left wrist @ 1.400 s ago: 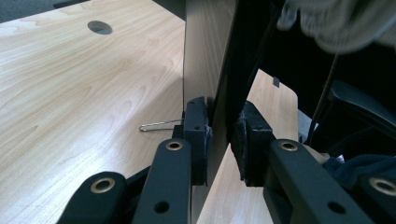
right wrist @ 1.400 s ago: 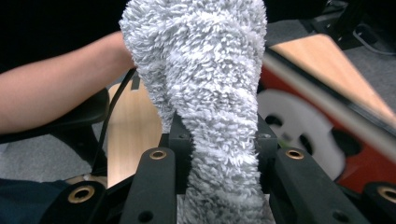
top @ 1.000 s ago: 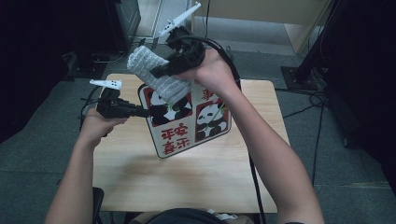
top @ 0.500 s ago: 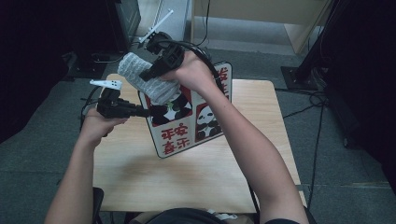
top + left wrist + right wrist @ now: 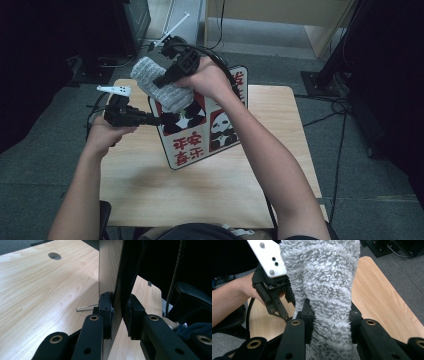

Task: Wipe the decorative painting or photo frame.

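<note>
Your left gripper [image 5: 150,119] sits at the middle left of the high view, its jaws clamped on the left edge of the panda bag [image 5: 200,135], which stands tilted on the wooden table [image 5: 210,195] at the centre of the frame. In the left gripper view both pads pinch that thin edge [image 5: 117,307]. The bag's front shows two pandas on red panels, with four red Chinese characters below that appear to read 平安喜乐; more red characters run down its upper right edge, too small to make out. Your right gripper [image 5: 162,81], at the upper centre, is clamped on a grey fluffy cloth [image 5: 160,85] held over the bag's top left. The right gripper view shows the cloth [image 5: 329,290] squeezed between both jaws.
</note>
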A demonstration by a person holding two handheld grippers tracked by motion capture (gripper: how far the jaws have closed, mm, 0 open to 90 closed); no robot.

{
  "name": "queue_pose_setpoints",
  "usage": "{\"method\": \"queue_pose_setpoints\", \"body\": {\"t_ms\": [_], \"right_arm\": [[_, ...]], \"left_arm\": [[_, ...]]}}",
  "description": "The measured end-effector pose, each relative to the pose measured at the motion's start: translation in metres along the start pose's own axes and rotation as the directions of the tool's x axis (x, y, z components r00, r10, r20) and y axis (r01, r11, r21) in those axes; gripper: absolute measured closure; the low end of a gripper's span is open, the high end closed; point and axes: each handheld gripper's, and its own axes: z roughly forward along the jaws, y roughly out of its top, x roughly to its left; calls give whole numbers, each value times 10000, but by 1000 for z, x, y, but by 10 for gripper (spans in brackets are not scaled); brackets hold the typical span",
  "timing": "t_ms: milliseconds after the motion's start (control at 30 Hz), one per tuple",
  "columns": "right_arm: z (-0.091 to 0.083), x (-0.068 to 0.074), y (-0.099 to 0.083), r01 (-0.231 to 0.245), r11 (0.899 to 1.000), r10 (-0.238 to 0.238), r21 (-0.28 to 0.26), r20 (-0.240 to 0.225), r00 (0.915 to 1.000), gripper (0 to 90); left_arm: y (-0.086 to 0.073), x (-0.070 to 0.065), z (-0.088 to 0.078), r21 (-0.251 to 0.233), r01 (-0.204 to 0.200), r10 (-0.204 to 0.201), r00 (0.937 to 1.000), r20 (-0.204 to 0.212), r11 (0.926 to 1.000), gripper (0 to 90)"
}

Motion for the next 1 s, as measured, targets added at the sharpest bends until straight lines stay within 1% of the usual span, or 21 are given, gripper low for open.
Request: {"method": "queue_pose_setpoints", "body": {"t_ms": [367,533,667,1000], "right_arm": [[-5,-10,-4,-265,9996,265,-62,49,9996,688],[-8,-15,-8,-547,9984,547,-108,47,9985,685],[-11,-20,-11,-732,9972,733,-131,91,9973,683],[-18,-33,-18,-1217,9924,1217,-180,12,9926,676]], "left_arm": [[0,0,0,13,-72,72,10000,-18,10000,782],[0,0,0,22,-95,95,10000,-25,10000,783],[0,0,0,-15,-1,1,10000,-5,10000,782],[0,0,0,-16,11,-11,10000,2,10000,782]]}}
